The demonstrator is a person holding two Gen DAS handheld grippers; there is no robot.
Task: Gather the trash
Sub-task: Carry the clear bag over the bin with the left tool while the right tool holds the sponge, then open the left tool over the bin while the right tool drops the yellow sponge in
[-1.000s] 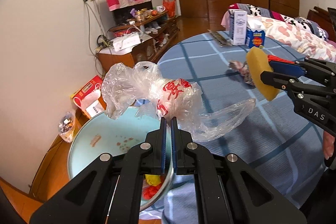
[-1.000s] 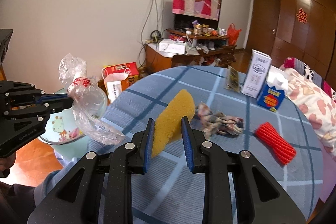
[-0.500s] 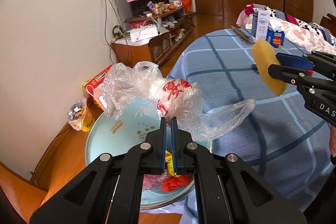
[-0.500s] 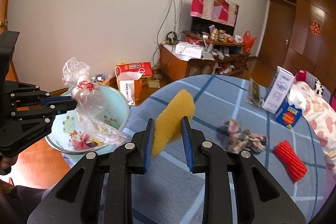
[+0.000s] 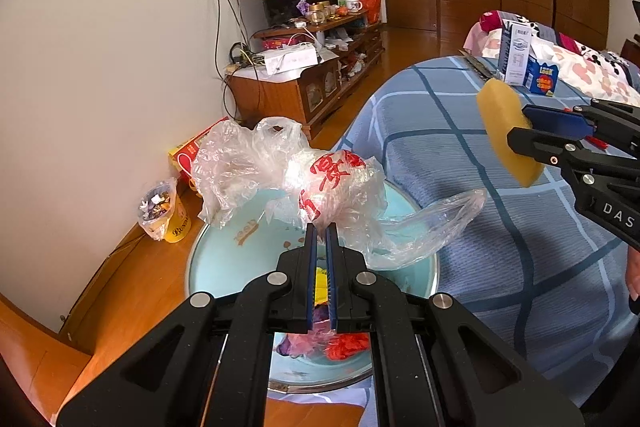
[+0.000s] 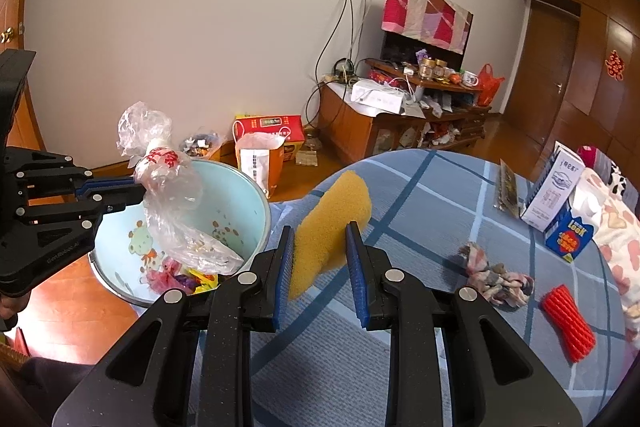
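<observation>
Crinkled clear plastic bag with red print point(image 5: 320, 183), pinched tight between the left gripper point(image 5: 321, 231) fingers, had travelled off the blue-checked bench point(image 6: 432, 211) and now hung over the pale blue basin point(image 6: 256, 203) holding earlier trash. The right gripper point(image 6: 320, 259) clamped the yellow sponge point(image 6: 332, 227) just beside the rim. Both pieces looked ready for release.

Thin crinkled clear plastic bag point(image 5: 320, 183), glossy with red print; porous matt yellow sponge point(image 6: 332, 227) (rough-looking foam); smooth glossy pale-blue basin point(image 6: 256, 203); woven checked cloth on the desk point(image 6: 420, 211); polished wooden floor point(image 5: 132, 279); matt black plastic gripper point(image 6: 320, 259).
</observation>
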